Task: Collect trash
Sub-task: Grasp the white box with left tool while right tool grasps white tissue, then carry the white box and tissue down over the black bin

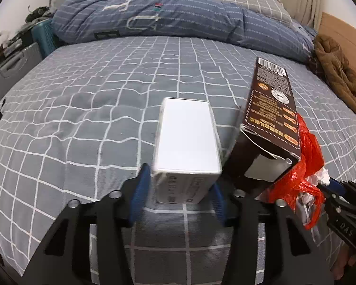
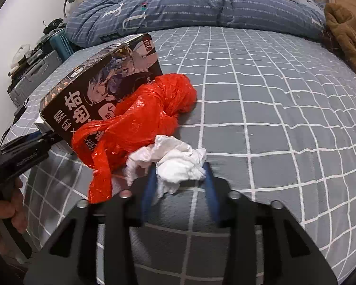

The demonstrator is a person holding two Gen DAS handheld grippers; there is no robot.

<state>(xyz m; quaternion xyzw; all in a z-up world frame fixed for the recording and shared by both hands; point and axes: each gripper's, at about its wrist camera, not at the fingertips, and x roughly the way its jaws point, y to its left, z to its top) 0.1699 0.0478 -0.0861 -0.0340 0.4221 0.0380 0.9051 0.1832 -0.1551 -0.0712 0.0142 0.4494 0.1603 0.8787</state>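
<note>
My left gripper is shut on a white box and holds it over the bed. Right of it a dark printed carton leans tilted, with a red plastic bag against it. In the right wrist view my right gripper is shut on a crumpled white tissue. The red plastic bag lies just left of the tissue, resting on the dark carton. The left gripper's body shows at the left edge.
A grey checked bedsheet covers the bed. A rolled blue quilt lies along the far side, a brown garment at far right. A teal crate and grey cases stand at the left.
</note>
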